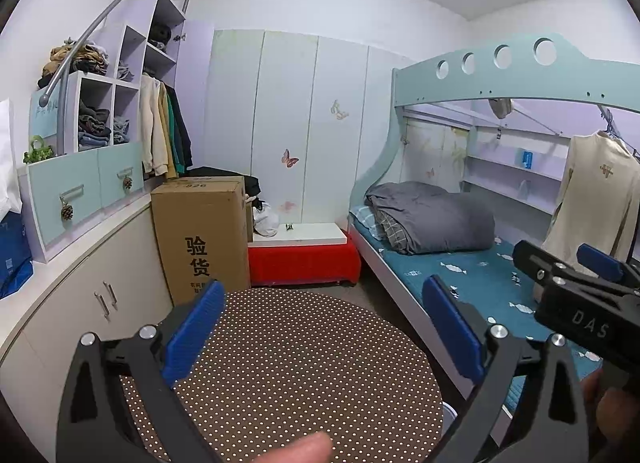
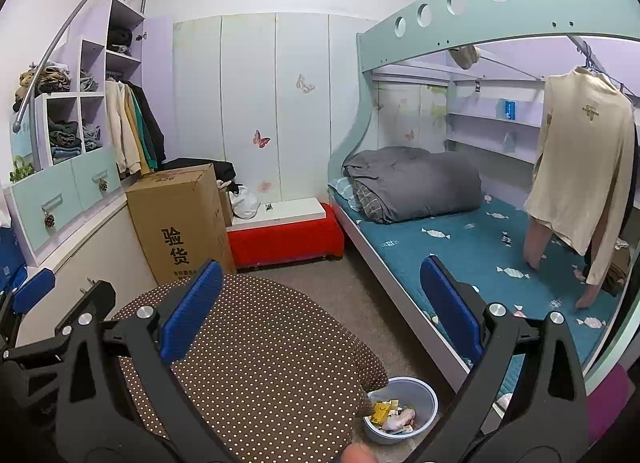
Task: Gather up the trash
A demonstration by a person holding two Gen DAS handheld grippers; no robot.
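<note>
Both grippers hang above the round table with the brown polka-dot cloth (image 2: 256, 347), and both are released: the left gripper (image 1: 320, 335) and the right gripper (image 2: 320, 311) each show 2 blue pads spread wide with nothing between them.

The trash sits in a small pale-blue bin (image 2: 424, 391) on the floor at the near right, just beside the table's right edge and between the table and the bed frame (image 2: 400, 287). Inside it are crumpled wrappers (image 2: 394, 415), one of them yellow. From the left wrist view only a sliver of the bin (image 1: 448, 411) shows past the cloth. No loose trash shows on the tabletop or the bare floor, so the collecting looks largely done, or the next piece lies out of view.

Risks from here, as I judge them:

- The bin stands low and partly under the cloth's overhang; a reach down on the right could catch the cloth or knock the bin over and spill the wrappers.
- The 2 grippers are close together; the right one's arm crosses the right edge of the left view, so a sideways swing could make them collide.
- The gap between table and bed is narrow, leaving little room to turn an open gripper.
</note>
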